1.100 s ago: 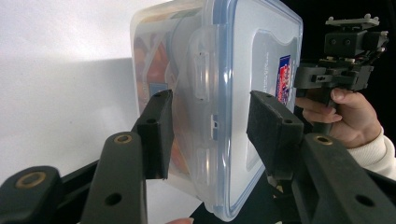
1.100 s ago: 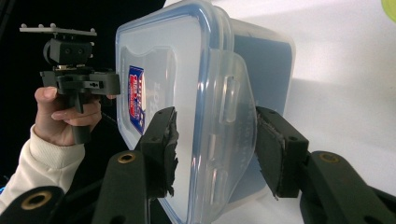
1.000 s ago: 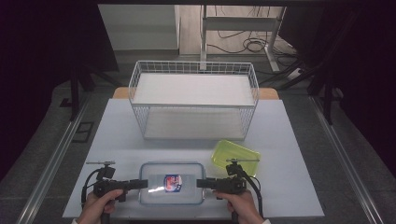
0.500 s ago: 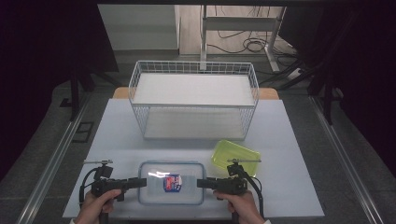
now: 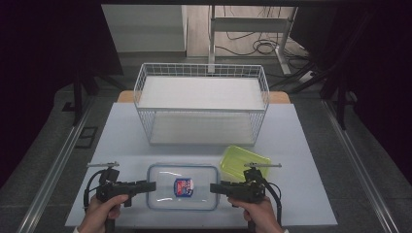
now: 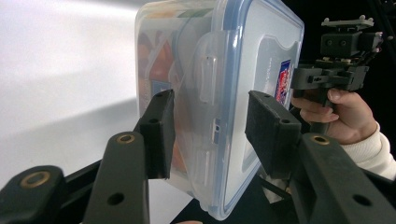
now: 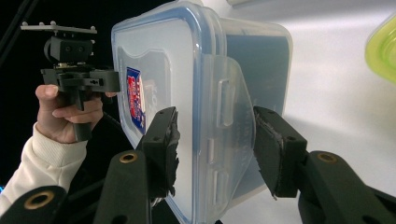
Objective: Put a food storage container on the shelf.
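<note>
A clear lidded food container (image 5: 182,187), its red-and-blue label (image 5: 183,186) unreadable, is pinched endwise by left claw (image 5: 151,186) and right claw (image 5: 214,187).

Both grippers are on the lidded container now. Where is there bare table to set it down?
Bare table lies left of the clear container, in front of the wire basket. The right edge past the green lid is also free. It is crowded between container and green lid.

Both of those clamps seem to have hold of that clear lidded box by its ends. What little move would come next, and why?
Probably carry the clear box forward toward the wire basket: the left gripper and right gripper clamp its two ends, and the basket stands open just beyond it.
</note>
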